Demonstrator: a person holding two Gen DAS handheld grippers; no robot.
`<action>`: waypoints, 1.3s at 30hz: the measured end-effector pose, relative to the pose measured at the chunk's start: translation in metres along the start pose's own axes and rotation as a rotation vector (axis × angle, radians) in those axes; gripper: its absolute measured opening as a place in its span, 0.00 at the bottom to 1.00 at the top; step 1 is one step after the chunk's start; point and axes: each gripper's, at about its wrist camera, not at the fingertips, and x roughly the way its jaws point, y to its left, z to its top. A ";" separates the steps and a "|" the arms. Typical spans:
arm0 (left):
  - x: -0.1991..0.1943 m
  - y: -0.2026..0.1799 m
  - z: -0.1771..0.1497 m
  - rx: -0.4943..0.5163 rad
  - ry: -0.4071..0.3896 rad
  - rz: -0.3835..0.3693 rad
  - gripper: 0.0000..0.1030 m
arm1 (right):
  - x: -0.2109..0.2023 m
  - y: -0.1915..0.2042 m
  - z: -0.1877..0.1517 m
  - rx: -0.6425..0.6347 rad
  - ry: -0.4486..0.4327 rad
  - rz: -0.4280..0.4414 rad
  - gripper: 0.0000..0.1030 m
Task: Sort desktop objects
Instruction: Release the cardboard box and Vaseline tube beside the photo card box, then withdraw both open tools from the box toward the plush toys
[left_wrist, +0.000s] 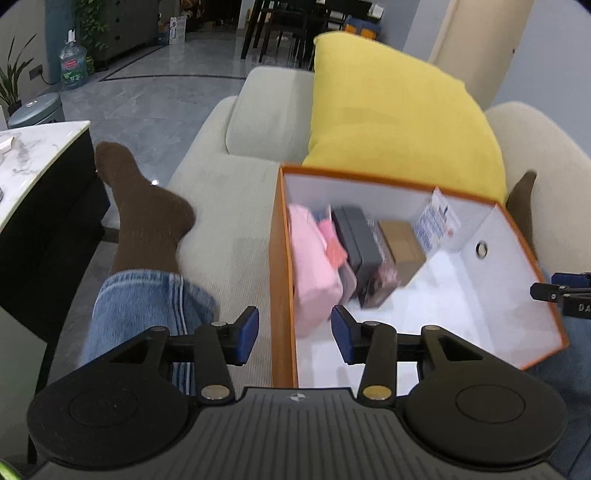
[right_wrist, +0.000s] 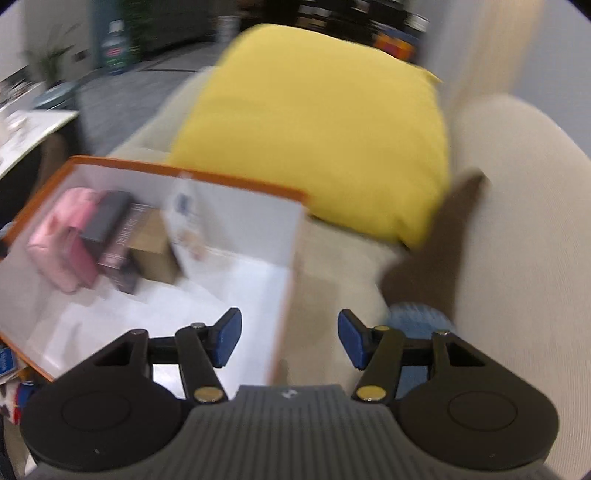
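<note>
- Straddling the orange box's (left_wrist: 282, 280) side wall, my left gripper (left_wrist: 294, 336) gapes wide, empty; closing could tip it.
- Beside that box, my right gripper (right_wrist: 290, 339) gapes empty; blur risks misjudged reach.

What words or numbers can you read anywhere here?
"DA": white letters on the right gripper, cut off at the picture's edge.
Water jug label: too small to read.
White printed card inside the orange box: blurred.
Dark patterned box: print blurred.
Nothing else is readable.

Both wrist views above orange box (left_wrist: 282, 266)
</note>
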 end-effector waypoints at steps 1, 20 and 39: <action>0.001 -0.002 -0.003 0.007 0.010 0.003 0.49 | 0.004 -0.003 -0.005 0.033 0.022 0.017 0.56; -0.007 -0.020 -0.028 0.070 0.042 0.086 0.11 | -0.008 0.005 -0.051 0.210 0.088 0.077 0.09; -0.074 -0.027 -0.061 0.130 -0.094 0.044 0.11 | -0.077 0.005 -0.088 0.257 -0.066 0.089 0.18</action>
